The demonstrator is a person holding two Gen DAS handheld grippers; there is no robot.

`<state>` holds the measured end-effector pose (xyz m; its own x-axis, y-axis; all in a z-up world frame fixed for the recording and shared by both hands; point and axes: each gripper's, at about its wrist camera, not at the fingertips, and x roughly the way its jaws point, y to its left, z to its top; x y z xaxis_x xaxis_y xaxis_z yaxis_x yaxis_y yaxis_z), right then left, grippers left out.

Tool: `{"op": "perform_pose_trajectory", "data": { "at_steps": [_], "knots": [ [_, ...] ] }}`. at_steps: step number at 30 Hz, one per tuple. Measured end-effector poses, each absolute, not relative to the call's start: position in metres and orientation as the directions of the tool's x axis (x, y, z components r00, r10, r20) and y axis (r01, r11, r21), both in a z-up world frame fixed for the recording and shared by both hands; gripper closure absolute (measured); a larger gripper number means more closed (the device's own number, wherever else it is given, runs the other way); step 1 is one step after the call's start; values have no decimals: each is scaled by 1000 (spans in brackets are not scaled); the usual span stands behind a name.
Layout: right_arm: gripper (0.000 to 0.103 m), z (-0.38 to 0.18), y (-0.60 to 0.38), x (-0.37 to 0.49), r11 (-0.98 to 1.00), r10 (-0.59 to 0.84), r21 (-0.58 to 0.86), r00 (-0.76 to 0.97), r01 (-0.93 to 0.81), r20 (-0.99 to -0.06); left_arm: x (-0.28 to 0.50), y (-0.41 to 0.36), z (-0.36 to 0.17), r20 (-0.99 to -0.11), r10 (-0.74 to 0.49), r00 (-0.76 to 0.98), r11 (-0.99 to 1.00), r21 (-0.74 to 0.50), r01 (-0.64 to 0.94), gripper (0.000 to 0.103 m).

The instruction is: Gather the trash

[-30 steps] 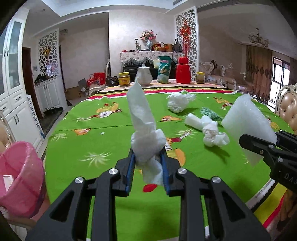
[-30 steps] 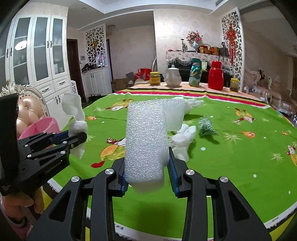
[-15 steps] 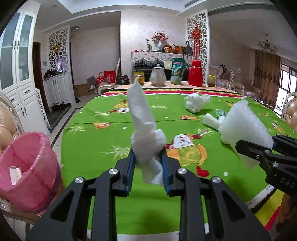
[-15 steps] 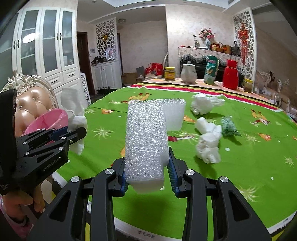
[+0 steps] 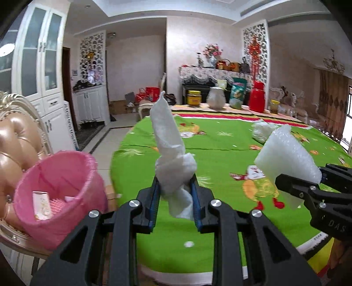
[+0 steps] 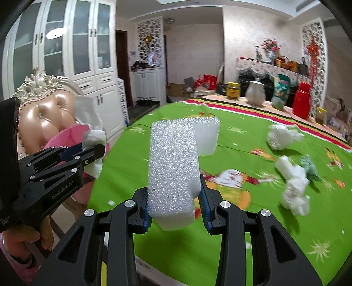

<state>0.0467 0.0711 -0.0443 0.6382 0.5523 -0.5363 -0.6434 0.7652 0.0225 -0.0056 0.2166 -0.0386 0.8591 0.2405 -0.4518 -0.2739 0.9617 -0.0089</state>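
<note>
The room is big, with pale pink walls and a white ceiling. The floor has light tiles. A tall white cupboard with glass doors stands at the left. Beside it is a dark doorway. White screens with curly holes stand by the walls. A gold chair with a shiny padded back sits near the round table with a green cloth. Far back is a side table with a lacy cover and flowers. Brown curtains hang by a bright window.
</note>
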Motion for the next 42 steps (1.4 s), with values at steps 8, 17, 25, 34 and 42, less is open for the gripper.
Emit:
{"op": "perform_pose_trajectory", "data": {
  "at_steps": [8, 17, 25, 34, 42],
  "knots": [
    [68, -39, 138, 38, 671, 633, 16, 562, -741, -532, -33, 273, -26, -418, 369, 830, 915, 6, -404, 78],
    [68, -27, 217, 32, 535, 725, 21, 447, -844, -524, -64, 361, -19, -432, 475, 766, 847, -11, -532, 77],
    [68, -25, 283, 32, 434, 757, 18, 354, -901, -548, -75, 424, -25, -474, 494, 729, 822, -19, -569, 77],
    [68, -36, 335, 44, 391, 748, 6, 314, -921, -584, -65, 465, -37, -533, 466, 706, 820, -38, -570, 75],
    [41, -43, 366, 47, 344, 769, 28, 265, -938, -582, -69, 485, -46, -542, 501, 675, 791, -30, -611, 42]
  ]
}}
